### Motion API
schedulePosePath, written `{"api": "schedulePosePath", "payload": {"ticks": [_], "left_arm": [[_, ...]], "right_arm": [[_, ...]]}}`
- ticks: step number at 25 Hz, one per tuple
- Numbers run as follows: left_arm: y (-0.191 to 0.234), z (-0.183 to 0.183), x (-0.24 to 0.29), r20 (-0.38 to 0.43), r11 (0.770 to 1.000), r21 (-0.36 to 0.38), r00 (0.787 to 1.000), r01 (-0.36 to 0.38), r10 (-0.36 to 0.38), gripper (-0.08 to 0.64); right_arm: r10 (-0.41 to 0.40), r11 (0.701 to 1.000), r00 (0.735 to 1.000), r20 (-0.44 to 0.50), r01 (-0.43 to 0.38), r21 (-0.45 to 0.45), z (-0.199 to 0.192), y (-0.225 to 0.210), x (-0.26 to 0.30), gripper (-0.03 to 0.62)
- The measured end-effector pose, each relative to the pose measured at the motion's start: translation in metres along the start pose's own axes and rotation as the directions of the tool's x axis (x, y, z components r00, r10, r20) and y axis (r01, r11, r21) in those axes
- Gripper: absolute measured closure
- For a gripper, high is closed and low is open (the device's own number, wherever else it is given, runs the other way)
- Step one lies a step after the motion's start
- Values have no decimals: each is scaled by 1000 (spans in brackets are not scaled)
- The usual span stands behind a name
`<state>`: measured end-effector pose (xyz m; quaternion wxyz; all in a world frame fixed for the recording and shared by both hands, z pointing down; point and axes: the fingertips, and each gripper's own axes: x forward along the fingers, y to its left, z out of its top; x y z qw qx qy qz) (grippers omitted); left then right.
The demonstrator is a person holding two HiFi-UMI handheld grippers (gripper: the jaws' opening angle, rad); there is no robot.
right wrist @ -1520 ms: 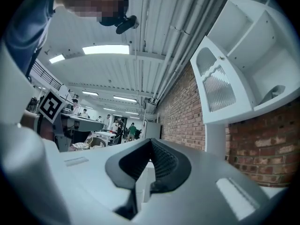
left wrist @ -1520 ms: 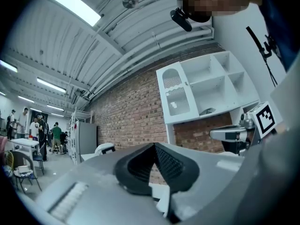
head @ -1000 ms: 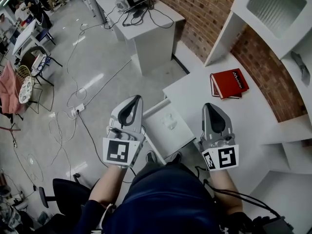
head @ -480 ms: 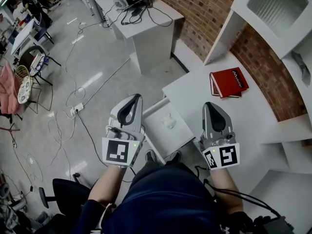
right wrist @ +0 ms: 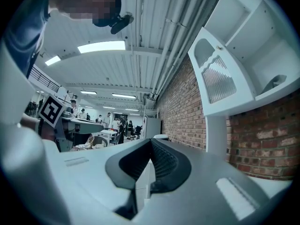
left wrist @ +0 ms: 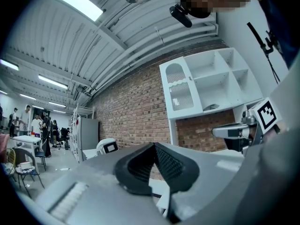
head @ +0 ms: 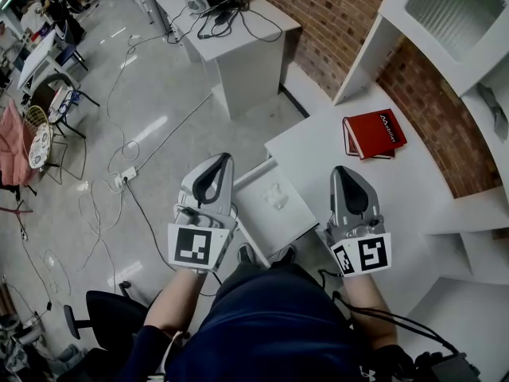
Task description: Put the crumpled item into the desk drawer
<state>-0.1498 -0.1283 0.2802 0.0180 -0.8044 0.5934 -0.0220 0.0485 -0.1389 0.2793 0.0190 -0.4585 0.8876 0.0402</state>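
A small white crumpled item [head: 277, 198] lies inside the open desk drawer [head: 262, 221], which is pulled out from the white desk [head: 318, 153]. My left gripper [head: 223, 160] hovers just left of the drawer with its jaws shut and nothing between them. My right gripper [head: 340, 171] hangs above the desk's near edge, right of the drawer, shut and also holding nothing. In the left gripper view the shut jaws meet at the gripper tip [left wrist: 153, 146], and the right gripper [left wrist: 234, 132] shows at the side. The right gripper view shows its own tip [right wrist: 150, 141] closed.
A red book [head: 372, 136] lies on the desk near the brick wall. White shelving [head: 445, 22] stands at the right. A white pedestal with a device and cables [head: 227, 22] stands further off. Cables and a power strip [head: 126, 177] lie on the floor at left.
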Motion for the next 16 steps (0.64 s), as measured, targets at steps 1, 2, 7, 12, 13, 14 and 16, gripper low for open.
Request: {"api": "schedulePosePath", "payload": {"ticks": [1,2,7,12,13,14,16], "left_arm": [[0,-1,0,-2,1000,-1,1000,0,0,558],[0,-1,0,-3,1000,-3,1000,0,0,558],[2,-5,1,-14,1000,-5,1000,-2,2,558],[1,-9,4,-20,1000,-4,1000,-9,9,558],[1,-9,5,-21,1000,-4,1000,-9,9,558],[0,-10,6,-22,1000,-4,1000,-10,10,558],[-2,-11,7,-25,1000,-5,1000,-10,10,558]], "right_arm": [[0,1000,1000,0,0,1,0,0,0,591],[-1,1000,1000,0,1,2,0,0,1,591],[-5,1000,1000,-3,5,8,-2,-1,2,591],[-2,1000,1000,-9,2,15,-7,-5,1,591],[-1,1000,1000,-9,1,16,-8,-6,2,591],[0,1000,1000,-10,0,17,-8,-7,2,591],[1,1000,1000,-10,-1,18,-9,-9,2,591]]}}
